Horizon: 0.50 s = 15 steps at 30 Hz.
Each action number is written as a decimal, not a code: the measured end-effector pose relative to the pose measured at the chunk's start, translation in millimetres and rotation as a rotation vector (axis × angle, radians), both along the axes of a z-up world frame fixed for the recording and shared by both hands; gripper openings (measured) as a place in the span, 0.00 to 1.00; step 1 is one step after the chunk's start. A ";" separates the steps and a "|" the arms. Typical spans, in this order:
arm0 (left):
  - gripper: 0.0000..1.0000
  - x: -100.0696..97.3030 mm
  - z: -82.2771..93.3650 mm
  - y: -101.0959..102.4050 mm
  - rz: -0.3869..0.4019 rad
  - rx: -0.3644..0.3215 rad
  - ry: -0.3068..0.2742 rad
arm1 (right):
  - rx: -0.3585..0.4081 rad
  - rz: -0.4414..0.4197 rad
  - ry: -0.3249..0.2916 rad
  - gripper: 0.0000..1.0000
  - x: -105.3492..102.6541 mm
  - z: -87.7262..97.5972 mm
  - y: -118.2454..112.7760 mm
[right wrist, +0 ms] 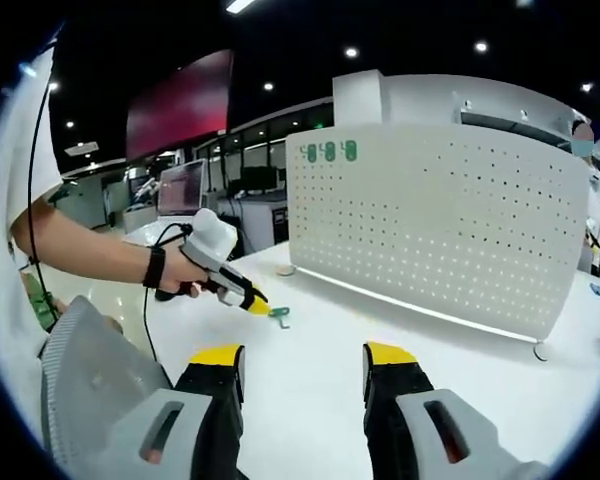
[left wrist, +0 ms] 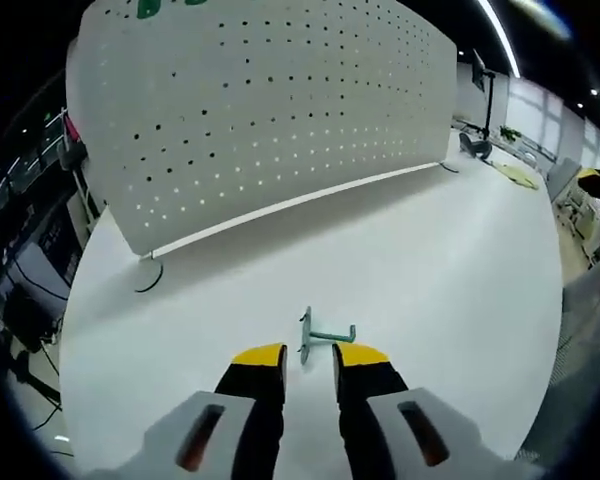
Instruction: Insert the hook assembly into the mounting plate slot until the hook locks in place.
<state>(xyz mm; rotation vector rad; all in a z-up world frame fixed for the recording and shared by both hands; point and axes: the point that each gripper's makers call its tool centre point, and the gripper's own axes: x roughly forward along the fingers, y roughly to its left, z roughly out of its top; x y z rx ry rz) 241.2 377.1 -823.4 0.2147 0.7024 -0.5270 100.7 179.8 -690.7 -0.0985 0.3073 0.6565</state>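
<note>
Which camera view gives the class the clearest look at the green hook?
The left gripper view: the green hook lies on the white table just ahead of the left gripper, its plate and bent arm distinct. The right gripper view shows it only as a small green speck at that gripper's tip.

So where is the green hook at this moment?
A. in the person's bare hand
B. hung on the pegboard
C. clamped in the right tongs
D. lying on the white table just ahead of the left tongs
D: the green hook lies on the white table, just beyond the open left tongs, away from the pegboard.
</note>
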 end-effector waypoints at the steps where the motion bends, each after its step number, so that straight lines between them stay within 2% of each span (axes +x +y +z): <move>1: 0.19 1.6 -2.4 -0.6 -0.001 0.000 0.004 | -0.002 -0.002 0.002 0.48 0.1 -0.5 -0.3; 8: 0.17 4.7 -13.8 -0.4 -0.002 0.013 0.020 | -0.013 -0.003 0.020 0.47 -1.0 -5.8 0.3; 15: 0.14 7.6 -16.2 1.0 0.005 0.014 0.015 | -0.007 -0.017 0.026 0.47 1.4 -5.8 -2.5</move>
